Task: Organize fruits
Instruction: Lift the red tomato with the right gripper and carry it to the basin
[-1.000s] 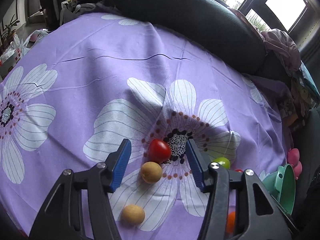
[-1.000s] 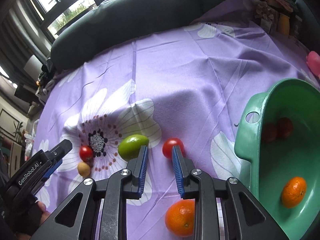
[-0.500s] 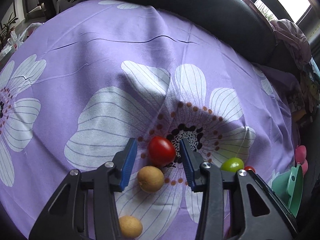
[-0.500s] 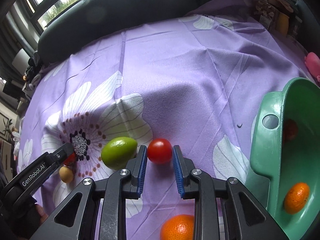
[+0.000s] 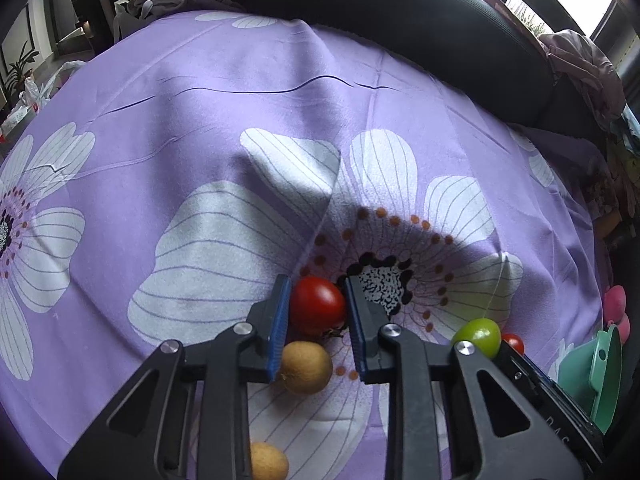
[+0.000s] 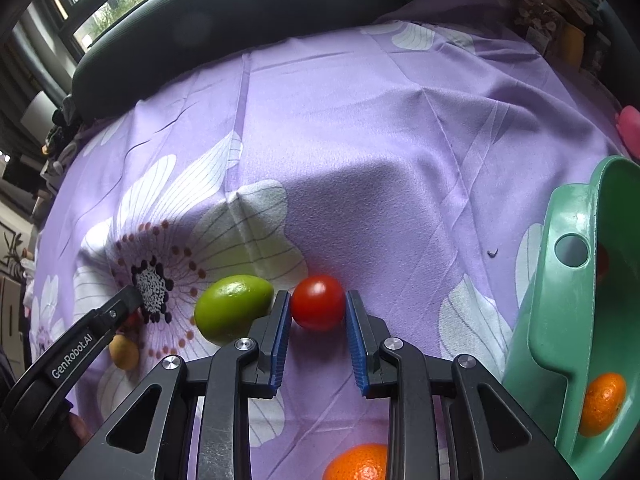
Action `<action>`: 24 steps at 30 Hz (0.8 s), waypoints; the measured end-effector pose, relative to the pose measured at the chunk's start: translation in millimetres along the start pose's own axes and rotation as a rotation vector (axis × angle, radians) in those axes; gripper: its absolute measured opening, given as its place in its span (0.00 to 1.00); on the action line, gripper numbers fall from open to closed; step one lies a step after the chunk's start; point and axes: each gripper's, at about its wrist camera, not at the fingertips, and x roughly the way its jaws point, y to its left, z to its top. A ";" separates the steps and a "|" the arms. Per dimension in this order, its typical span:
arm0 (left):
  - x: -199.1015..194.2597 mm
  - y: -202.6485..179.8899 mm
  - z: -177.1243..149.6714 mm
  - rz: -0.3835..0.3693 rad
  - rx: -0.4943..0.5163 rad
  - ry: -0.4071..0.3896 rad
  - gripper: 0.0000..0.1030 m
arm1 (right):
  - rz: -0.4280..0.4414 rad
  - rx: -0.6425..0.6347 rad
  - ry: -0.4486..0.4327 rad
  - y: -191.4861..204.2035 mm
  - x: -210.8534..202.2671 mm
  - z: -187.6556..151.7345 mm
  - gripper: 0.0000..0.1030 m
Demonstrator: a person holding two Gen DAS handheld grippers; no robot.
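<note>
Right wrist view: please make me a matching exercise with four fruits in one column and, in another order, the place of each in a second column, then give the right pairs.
Fruits:
1. red tomato
2. green fruit
3. orange at the bottom edge
4. orange on the right

Places:
A. inside the green basin
B. between the blue pads of the right claw
C. on the cloth, just left of the right claw
D. on the cloth, under the right claw's frame

Pairs: 1-B, 2-C, 3-D, 4-A

Your bench (image 6: 360,128) wears a purple flowered cloth (image 5: 200,120). On it lie two red tomatoes (image 6: 318,302) (image 5: 316,306), a green fruit (image 6: 232,306) at nine o'clock of one tomato, two tan fruits (image 5: 306,368) (image 5: 268,462), an orange (image 6: 358,464), and a green tub (image 6: 560,320) at three o'clock.
</note>
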 end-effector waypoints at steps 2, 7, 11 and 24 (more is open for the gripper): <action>-2.9 2.4 -1.3 -0.009 -0.013 0.000 0.26 | 0.000 0.001 -0.003 -0.7 -1.9 -0.6 0.27; -21.5 1.3 -6.3 -0.024 -0.010 -0.041 0.26 | 0.005 0.007 -0.024 -3.5 -10.8 -3.3 0.27; -39.0 -1.9 -10.2 -0.052 -0.004 -0.075 0.26 | 0.009 0.006 -0.044 -4.4 -19.3 -6.0 0.27; -81.6 -20.7 -19.5 -0.125 0.039 -0.176 0.26 | 0.069 0.026 -0.124 -12.6 -53.0 -13.7 0.27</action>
